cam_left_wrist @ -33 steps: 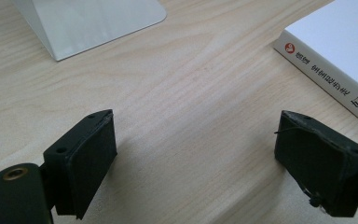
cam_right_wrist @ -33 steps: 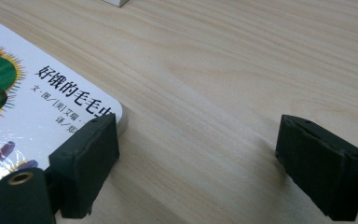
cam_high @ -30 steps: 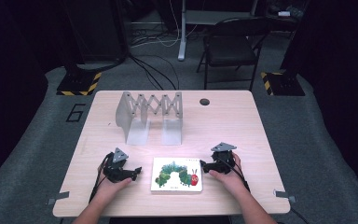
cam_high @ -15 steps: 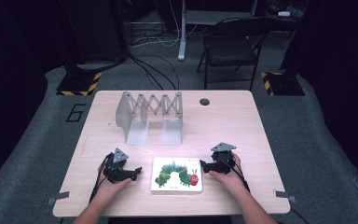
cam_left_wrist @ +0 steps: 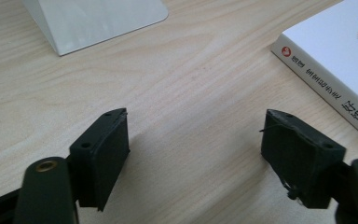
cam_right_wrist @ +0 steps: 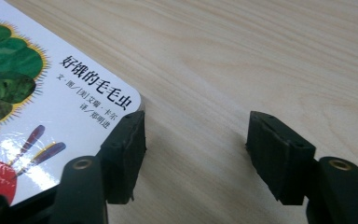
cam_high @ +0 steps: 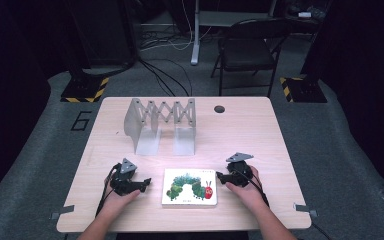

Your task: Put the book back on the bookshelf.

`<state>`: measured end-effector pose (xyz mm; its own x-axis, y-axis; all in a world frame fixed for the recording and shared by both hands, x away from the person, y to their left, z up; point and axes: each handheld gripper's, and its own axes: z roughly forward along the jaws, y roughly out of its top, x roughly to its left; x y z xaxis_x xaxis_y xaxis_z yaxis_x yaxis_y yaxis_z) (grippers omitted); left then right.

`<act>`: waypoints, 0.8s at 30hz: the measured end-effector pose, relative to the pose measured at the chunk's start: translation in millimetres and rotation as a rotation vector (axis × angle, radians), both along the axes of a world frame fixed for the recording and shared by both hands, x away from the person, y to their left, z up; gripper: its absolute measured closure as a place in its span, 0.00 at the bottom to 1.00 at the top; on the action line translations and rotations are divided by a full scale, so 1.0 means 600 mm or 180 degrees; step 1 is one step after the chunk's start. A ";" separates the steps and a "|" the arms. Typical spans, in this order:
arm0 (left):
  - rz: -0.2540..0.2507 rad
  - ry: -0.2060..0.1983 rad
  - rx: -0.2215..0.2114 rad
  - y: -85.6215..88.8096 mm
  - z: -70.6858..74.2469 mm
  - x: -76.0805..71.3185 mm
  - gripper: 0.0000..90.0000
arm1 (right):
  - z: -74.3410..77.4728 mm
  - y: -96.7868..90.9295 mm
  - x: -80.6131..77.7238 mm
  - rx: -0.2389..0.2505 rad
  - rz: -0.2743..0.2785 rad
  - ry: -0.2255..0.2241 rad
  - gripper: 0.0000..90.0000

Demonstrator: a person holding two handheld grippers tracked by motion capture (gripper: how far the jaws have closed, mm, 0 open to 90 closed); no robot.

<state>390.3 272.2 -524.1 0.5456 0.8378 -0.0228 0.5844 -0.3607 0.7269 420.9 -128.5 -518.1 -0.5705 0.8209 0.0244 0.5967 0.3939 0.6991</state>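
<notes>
Early in the work, by the look of it: picture book point(cam_high: 189, 187) lying flat, cover up, near the front edge of the tabletop point(cam_high: 260, 130), roughly midway between the two front corners. Not lifted, not opened, not gripped. Expanding file rack point(cam_high: 161, 122) standing untouched toward the back edge, left of centre, slots vacant. Left to do, at a guess: taking hold of the book and bringing it up to the rack.

Left gripper point(cam_high: 141, 185) resting on the wood just beside the book's left edge, jaws apart after narrowing a little just now, bare wood between them. Right gripper point(cam_high: 222, 177) at the book's right edge, jaws also just drawn inward yet parted, clasping nothing.

From the high view: the overall layout, both hands flanking the book, the rack well apart from it, a dark grommet hole point(cam_high: 219, 108) near the back edge. Too coarse there to judge contact.

From the left gripper view: the book's spine point(cam_left_wrist: 324, 91) with printed lettering, off to the side of the pads point(cam_left_wrist: 105, 156), and a corner of the rack's base plate point(cam_left_wrist: 98, 21) ahead.

From the right gripper view: the rounded cover corner with its title point(cam_right_wrist: 95, 86), one pad point(cam_right_wrist: 126, 151) seemingly touching or just overlapping the book's edge, hard to tell which, the other pad over plain wood.
</notes>
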 end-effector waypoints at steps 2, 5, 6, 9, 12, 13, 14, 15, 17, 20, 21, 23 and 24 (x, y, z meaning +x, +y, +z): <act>0.0047 -0.0007 -0.0076 0.000 0.000 -0.001 0.31 | 0.002 -0.001 0.000 0.0018 0.0008 -0.0006 0.44; -0.0048 0.0054 -0.0035 0.002 0.005 -0.001 0.37 | 0.005 -0.003 -0.001 -0.0003 0.0030 -0.0009 0.47; -0.0047 0.0048 -0.0060 0.001 0.006 -0.002 0.38 | 0.006 -0.003 0.000 0.0007 0.0026 0.0002 0.47; -0.0114 0.0033 -0.0045 -0.002 0.008 -0.004 0.41 | 0.007 -0.002 0.000 0.0028 -0.0040 0.0025 0.49; -0.0103 -0.0033 -0.0076 -0.007 0.009 -0.007 0.42 | 0.009 -0.001 0.000 0.0033 -0.0051 0.0048 0.50; -0.0109 -0.0025 -0.0047 -0.008 0.011 -0.008 0.42 | 0.010 -0.001 -0.001 0.0025 -0.0052 0.0051 0.51; -0.0141 -0.0026 -0.0041 -0.008 0.012 -0.009 0.42 | 0.012 0.000 -0.002 0.0010 -0.0067 0.0073 0.51; -0.0138 -0.0034 -0.0047 -0.009 0.014 -0.010 0.42 | 0.012 0.000 -0.003 -0.0011 -0.0042 0.0039 0.51; -0.0147 0.0001 -0.0067 -0.010 0.018 -0.012 0.42 | 0.014 0.001 -0.004 -0.0029 -0.0030 0.0021 0.52; -0.0160 0.0008 -0.0070 -0.013 0.020 -0.016 0.42 | 0.016 0.004 -0.006 -0.0042 -0.0011 0.0023 0.53; -0.0145 0.0000 -0.0100 -0.015 0.019 -0.017 0.42 | 0.017 0.005 -0.008 -0.0051 -0.0001 0.0022 0.53; -0.0153 -0.0034 -0.0099 -0.018 0.019 -0.019 0.43 | 0.017 0.007 -0.008 -0.0067 0.0035 -0.0009 0.53; -0.0181 -0.0044 -0.0084 -0.018 0.019 -0.020 0.42 | 0.017 0.007 -0.009 -0.0076 0.0048 -0.0001 0.53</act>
<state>378.5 261.3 -512.8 0.5926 0.8047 -0.0368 0.5534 -0.3735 0.7444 415.7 -124.2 -507.8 -0.5828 0.8126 0.0046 0.5903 0.4195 0.6896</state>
